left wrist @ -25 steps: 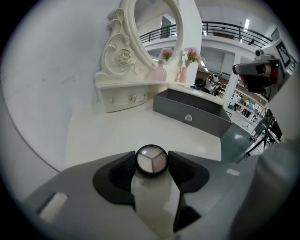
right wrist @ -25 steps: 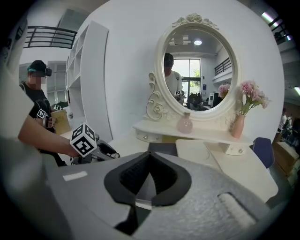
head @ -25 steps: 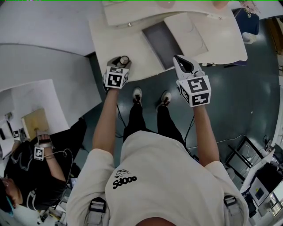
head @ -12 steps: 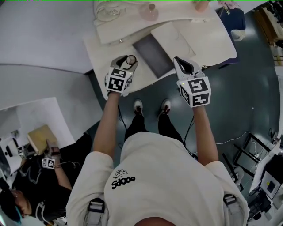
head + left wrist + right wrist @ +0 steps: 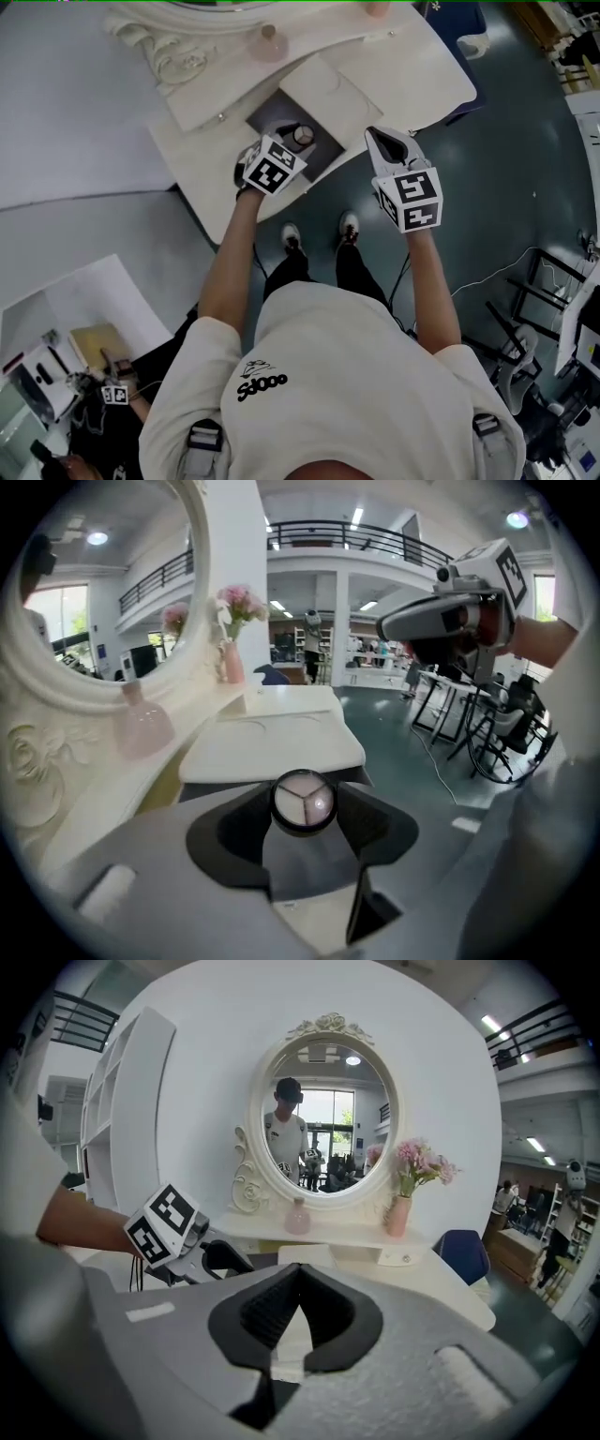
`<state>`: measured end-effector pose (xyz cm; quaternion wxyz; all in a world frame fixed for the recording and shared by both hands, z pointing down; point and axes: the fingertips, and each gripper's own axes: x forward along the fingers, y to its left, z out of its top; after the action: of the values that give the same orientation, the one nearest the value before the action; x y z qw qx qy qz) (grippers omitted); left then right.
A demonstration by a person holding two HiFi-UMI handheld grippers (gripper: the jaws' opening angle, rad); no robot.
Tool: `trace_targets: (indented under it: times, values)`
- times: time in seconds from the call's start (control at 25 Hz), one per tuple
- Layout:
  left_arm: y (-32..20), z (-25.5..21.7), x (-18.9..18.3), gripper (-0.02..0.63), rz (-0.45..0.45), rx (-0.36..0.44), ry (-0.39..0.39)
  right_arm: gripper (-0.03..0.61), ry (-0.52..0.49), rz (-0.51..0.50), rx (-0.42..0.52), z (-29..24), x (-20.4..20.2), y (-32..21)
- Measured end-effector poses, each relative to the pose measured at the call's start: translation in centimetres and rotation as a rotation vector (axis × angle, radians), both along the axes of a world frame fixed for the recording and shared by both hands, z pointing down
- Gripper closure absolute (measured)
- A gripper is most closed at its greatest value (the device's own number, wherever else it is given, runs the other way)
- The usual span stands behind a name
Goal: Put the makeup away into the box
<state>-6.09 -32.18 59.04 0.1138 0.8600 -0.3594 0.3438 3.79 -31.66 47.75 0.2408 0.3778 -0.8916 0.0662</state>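
The left gripper's [image 5: 293,142] jaws stand wide and clamp a round makeup compact [image 5: 302,800] by its dark rim, its pale lid split into three wedges; from the head view the compact hangs over the dark grey inside of the box [image 5: 270,120], which is sunk into the white dressing table [image 5: 412,66] with its white lid [image 5: 323,91] folded back beyond it. The right gripper [image 5: 298,1274] has its ribbed black pads brought together at the tips with nothing between them, and it hovers off the table's front edge, apart from the left one. Each gripper carries a cube of black-and-white square markers, patterns only, no letters. Farther back on the table stand a pink bottle [image 5: 297,1215] and a pink vase of flowers [image 5: 399,1213] under an oval mirror [image 5: 323,1110]. The person's pale shirt [image 5: 356,375] bears a small black print reading roughly "SJOOO"
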Motion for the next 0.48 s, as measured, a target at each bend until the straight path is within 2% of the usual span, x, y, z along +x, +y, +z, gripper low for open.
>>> trace_targets:
  times: [0.12, 0.32, 0.48]
  values:
    - [-0.2, 2.1, 1.8, 0.377, 0.098, -0.057, -0.071, 0.577, 0.0, 0.056, -0.019, 0.5, 1.8, -0.4]
    - [-0.3, 5.6, 2.9, 0.377, 0.205, -0.139, -0.196, 0.577, 0.002, 0.118, -0.05, 1.7, 4.3, -1.3]
    - [-0.2, 7.3, 3.5, 0.377, 0.278, -0.164, -0.28, 0.577, -0.003, 0.14, -0.068, 2.3, 5.3, -1.7]
